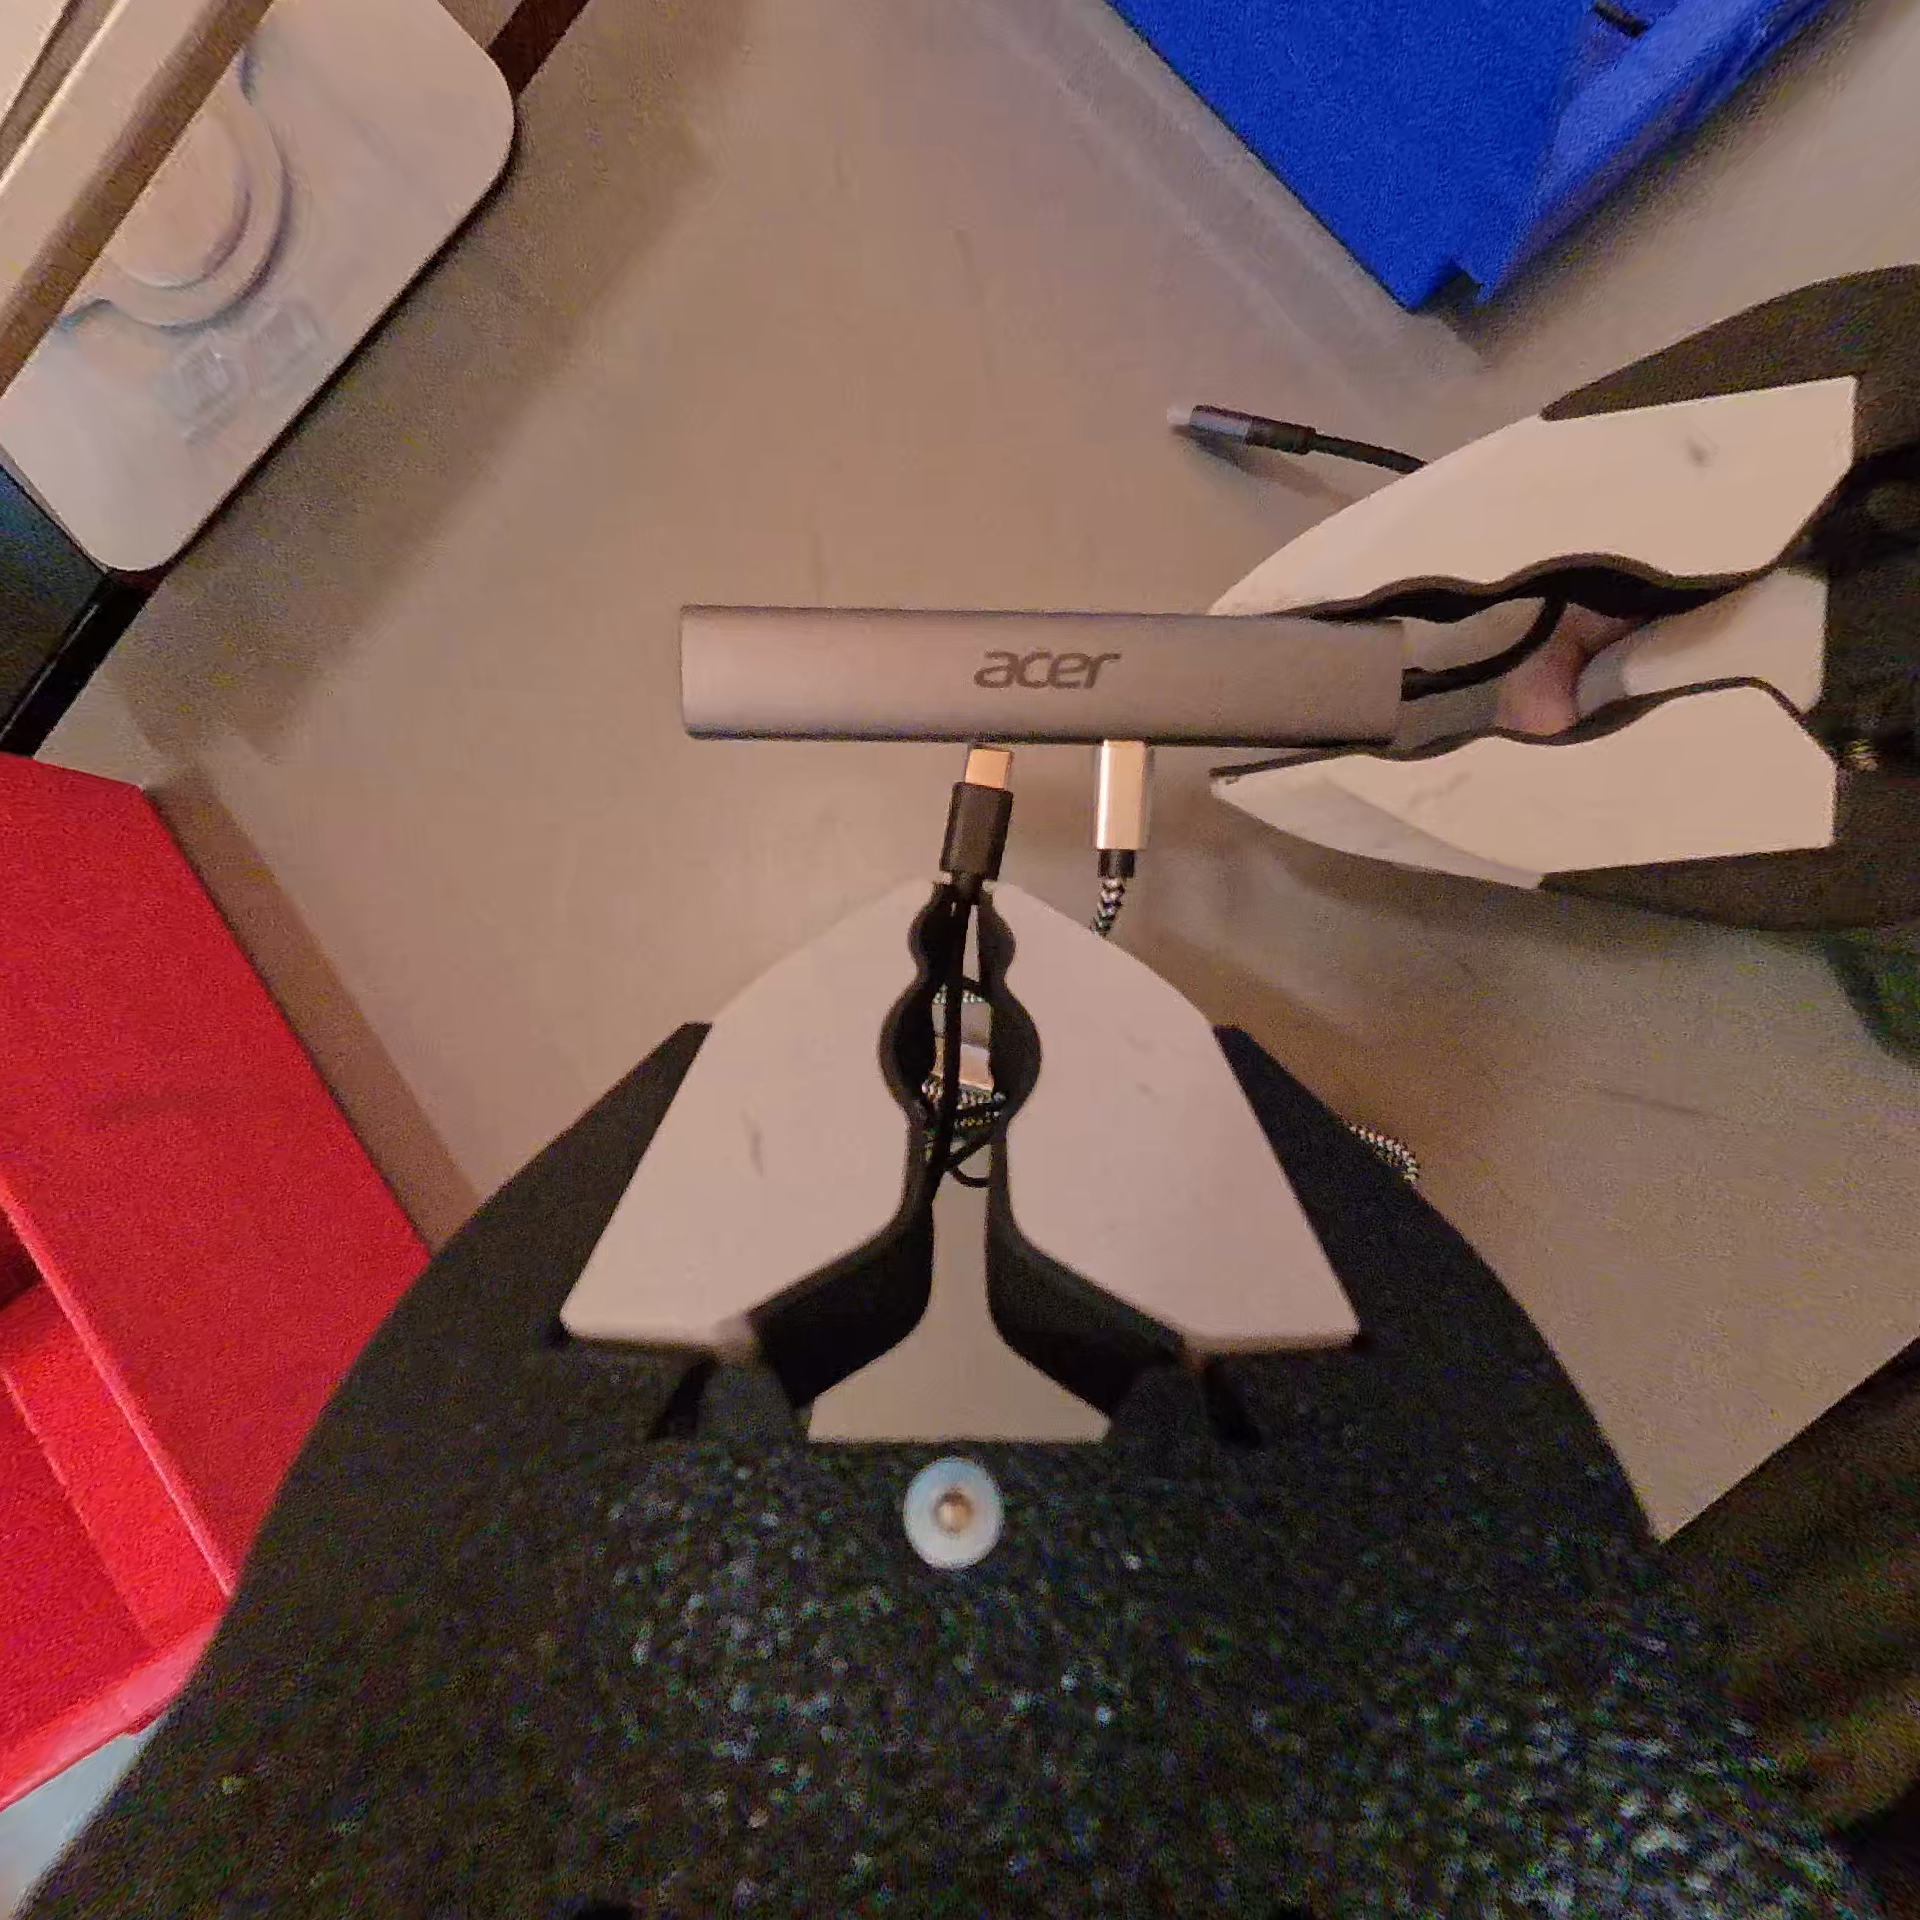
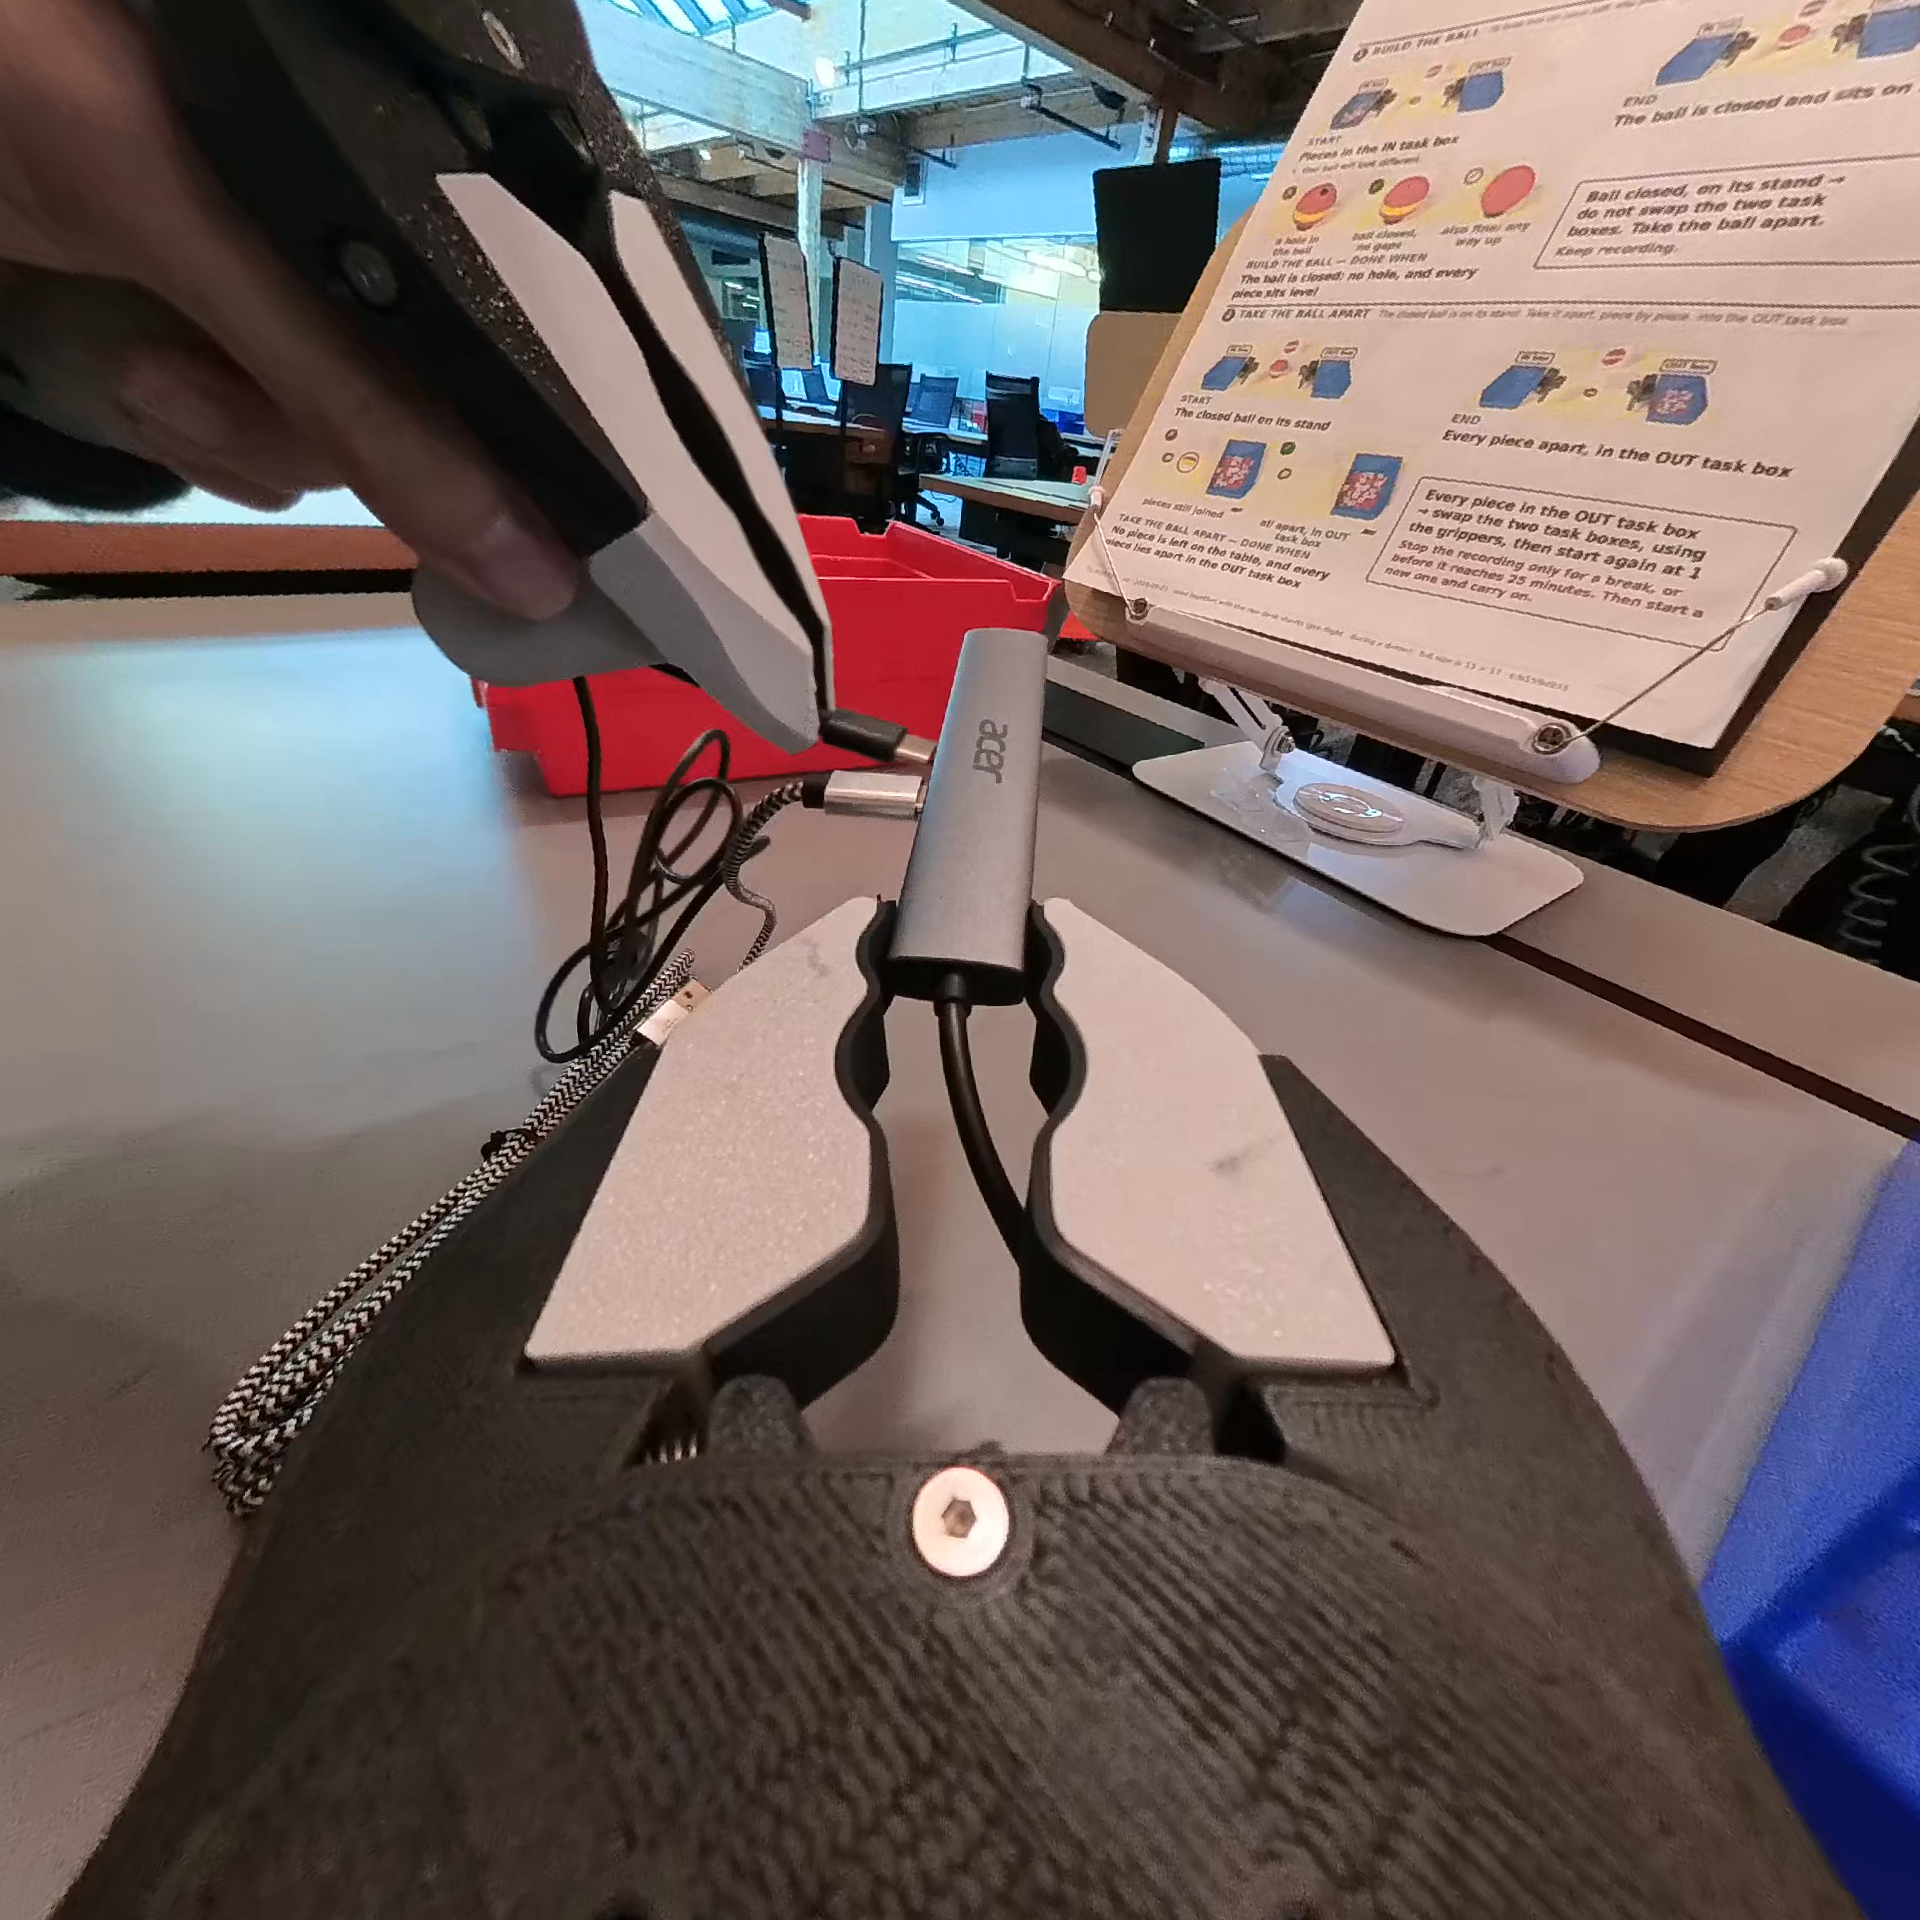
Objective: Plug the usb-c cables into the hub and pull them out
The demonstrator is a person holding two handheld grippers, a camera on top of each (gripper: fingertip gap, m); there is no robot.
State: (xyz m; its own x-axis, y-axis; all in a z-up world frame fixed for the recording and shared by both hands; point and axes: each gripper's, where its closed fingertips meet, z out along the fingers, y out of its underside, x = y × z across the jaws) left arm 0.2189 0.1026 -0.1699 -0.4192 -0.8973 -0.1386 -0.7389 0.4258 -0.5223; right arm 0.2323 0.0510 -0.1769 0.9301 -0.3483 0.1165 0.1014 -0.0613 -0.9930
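A grey hub (image 1: 935, 675) is held above the table. My right gripper (image 1: 1236, 694) is shut on its cable end, seen close in the right wrist view (image 2: 956, 920) with the hub (image 2: 977, 790) pointing away. A silver plug (image 1: 1122, 800) on a braided cable (image 2: 416, 1247) sits in the hub's side. My left gripper (image 1: 961, 899) is shut on the black cable just behind its black plug (image 1: 971, 831). The plug's metal tip shows at the neighbouring port, and I cannot tell how deep it sits. The left gripper (image 2: 821, 717) and the black plug (image 2: 873, 738) also show in the right wrist view.
A red bin (image 1: 156, 1143) stands to the left and a blue bin (image 1: 1455, 135) at the far right. A document stand with a printed sheet (image 2: 1455, 364) has its flat base (image 2: 1351, 831) on the table. The hub's own plug (image 1: 1247, 431) lies beyond. Loose black cable (image 2: 623, 883) coils below.
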